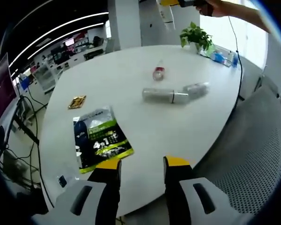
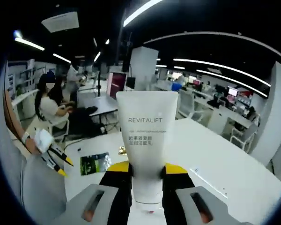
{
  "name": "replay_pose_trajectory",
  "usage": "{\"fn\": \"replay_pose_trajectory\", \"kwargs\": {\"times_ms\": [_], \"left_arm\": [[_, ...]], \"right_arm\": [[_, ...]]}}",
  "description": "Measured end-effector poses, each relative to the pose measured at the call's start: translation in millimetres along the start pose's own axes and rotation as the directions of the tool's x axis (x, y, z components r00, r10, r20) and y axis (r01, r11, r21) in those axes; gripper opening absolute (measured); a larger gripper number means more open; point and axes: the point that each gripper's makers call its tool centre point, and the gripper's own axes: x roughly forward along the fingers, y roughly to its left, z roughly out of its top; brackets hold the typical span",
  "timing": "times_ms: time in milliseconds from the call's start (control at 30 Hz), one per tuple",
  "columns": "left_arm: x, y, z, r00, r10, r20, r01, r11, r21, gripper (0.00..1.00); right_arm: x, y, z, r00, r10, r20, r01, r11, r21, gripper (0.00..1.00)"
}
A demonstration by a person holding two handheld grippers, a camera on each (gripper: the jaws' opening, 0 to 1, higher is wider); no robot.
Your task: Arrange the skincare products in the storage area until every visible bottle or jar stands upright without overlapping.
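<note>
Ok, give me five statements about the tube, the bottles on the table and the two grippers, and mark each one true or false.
1. The right gripper holds a white tube printed REVITALIFT. True.
2. The left gripper is clamped on a bottle. False: its jaws stand open with nothing between them, above the white table.
3. Every bottle on the table stands upright. False: the long clear bottle, the smaller clear bottle and the red-capped bottle all lie on their sides.
4. A green and black packet lies flat on the table near the left gripper. True.
5. The potted plant stands at the table's middle. False: it is at the far edge.
</note>
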Motion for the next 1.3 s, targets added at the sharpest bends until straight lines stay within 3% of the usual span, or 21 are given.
{"fn": "replay_pose_trajectory", "kwargs": {"times_ms": [233,367,500,767,900,1300], "left_arm": [[0.7,1.6,-8.3,0.998,0.010,-0.057,-0.009,1.000,0.005,0.37],[-2.2,4.8,-6.1,0.999,0.018,-0.045,-0.019,1.000,-0.018,0.37],[-3.7,7.6,-5.6,0.998,0.035,-0.050,-0.035,0.999,0.011,0.35],[-10.4,15.7,0.6,0.998,0.066,-0.019,-0.065,0.997,0.040,0.33],[-10.7,17.2,-4.6,0.996,0.071,-0.051,-0.065,0.992,0.107,0.33],[-13.4,17.0,-1.7,0.995,0.088,-0.053,-0.081,0.989,0.125,0.36]], "right_arm": [[-39.9,13.9,-6.2,0.996,-0.035,0.080,0.029,0.997,0.078,0.15],[-57.4,16.5,-15.0,0.988,-0.061,0.141,0.042,0.990,0.134,0.16],[-68.2,22.6,-21.8,0.982,-0.075,0.172,0.050,0.988,0.148,0.16],[-72.3,35.8,-20.6,0.974,-0.068,0.217,0.033,0.986,0.163,0.16],[-67.6,45.8,-15.7,0.970,-0.044,0.241,0.006,0.988,0.154,0.17],[-67.4,64.4,-16.0,0.969,-0.007,0.245,-0.027,0.990,0.137,0.17]]}}
